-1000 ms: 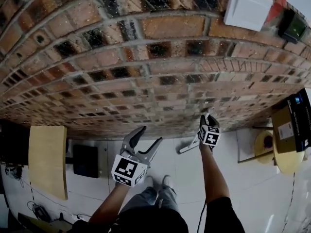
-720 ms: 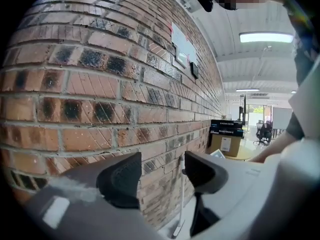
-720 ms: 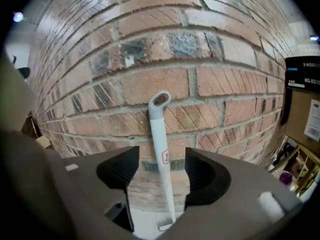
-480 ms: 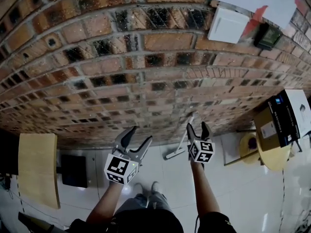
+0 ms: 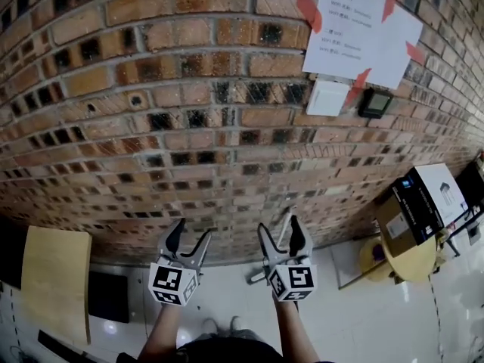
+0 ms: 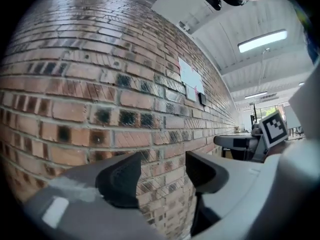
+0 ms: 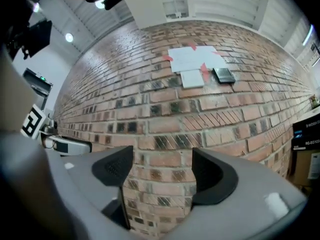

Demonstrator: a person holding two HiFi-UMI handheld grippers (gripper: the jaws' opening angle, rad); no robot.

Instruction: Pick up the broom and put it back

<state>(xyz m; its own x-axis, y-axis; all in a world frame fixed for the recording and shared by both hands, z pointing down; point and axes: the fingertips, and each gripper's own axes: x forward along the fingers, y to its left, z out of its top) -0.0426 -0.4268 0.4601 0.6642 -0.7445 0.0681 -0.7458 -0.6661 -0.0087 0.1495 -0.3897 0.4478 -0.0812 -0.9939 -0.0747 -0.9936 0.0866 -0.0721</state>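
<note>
The broom (image 5: 255, 277) leans against the brick wall (image 5: 189, 127), its pale head on the floor just left of my right gripper and its thin handle rising behind that gripper. My right gripper (image 5: 280, 231) (image 7: 162, 166) is held up facing the wall, its jaws opening with only brick showing between them. Beside it on the left, my left gripper (image 5: 189, 234) (image 6: 162, 166) is open and holds nothing. Neither gripper touches the broom. The broom does not show in either gripper view.
A paper sheet (image 5: 361, 29) is taped to the wall above a white switch (image 5: 327, 97) and a small black device (image 5: 376, 103). A cardboard box (image 5: 414, 216) rests on a round yellow table at the right. A wooden board (image 5: 53, 278) and a black box (image 5: 106, 297) are at the left.
My right gripper has gone from shut near the broom handle to open and has risen clear of it. The left gripper has risen too. The broom stays against the wall.
</note>
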